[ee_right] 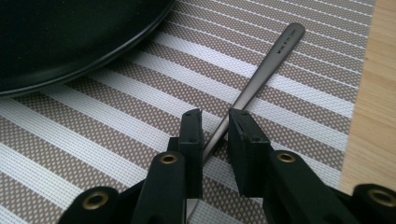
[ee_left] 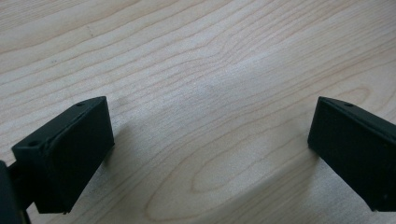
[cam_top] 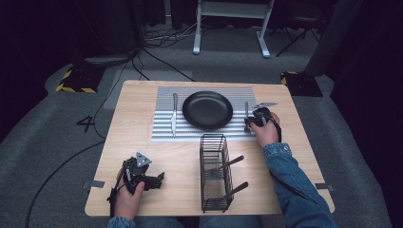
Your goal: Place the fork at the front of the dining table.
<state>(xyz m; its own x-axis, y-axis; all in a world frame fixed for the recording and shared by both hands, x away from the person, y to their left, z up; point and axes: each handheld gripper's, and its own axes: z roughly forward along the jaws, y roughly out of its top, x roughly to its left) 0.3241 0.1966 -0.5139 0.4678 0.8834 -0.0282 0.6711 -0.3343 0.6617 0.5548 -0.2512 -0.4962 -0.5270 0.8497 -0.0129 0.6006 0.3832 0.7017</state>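
Observation:
A black plate (cam_top: 207, 110) sits on a striped placemat (cam_top: 164, 133) at the middle back of the wooden table (cam_top: 128, 142). Left of the plate lies a knife (cam_top: 174, 114). To its right a slim metal utensil (cam_top: 246, 110) lies flat on the mat. My right gripper (cam_top: 250, 122) is down over that utensil's near end. In the right gripper view its handle (ee_right: 266, 65) runs between the jaws of this gripper (ee_right: 215, 119), which stand narrowly apart with a gap beside the metal. My left gripper (cam_top: 159, 178) rests low at the front left, open over bare wood (ee_left: 210, 144).
A black wire basket (cam_top: 215, 173) stands at the front middle between the two hands, with two dark-handled utensils (cam_top: 228, 164) leaning out to its right. The plate's rim (ee_right: 70, 37) lies close to the left of the right gripper. The table's right edge is near.

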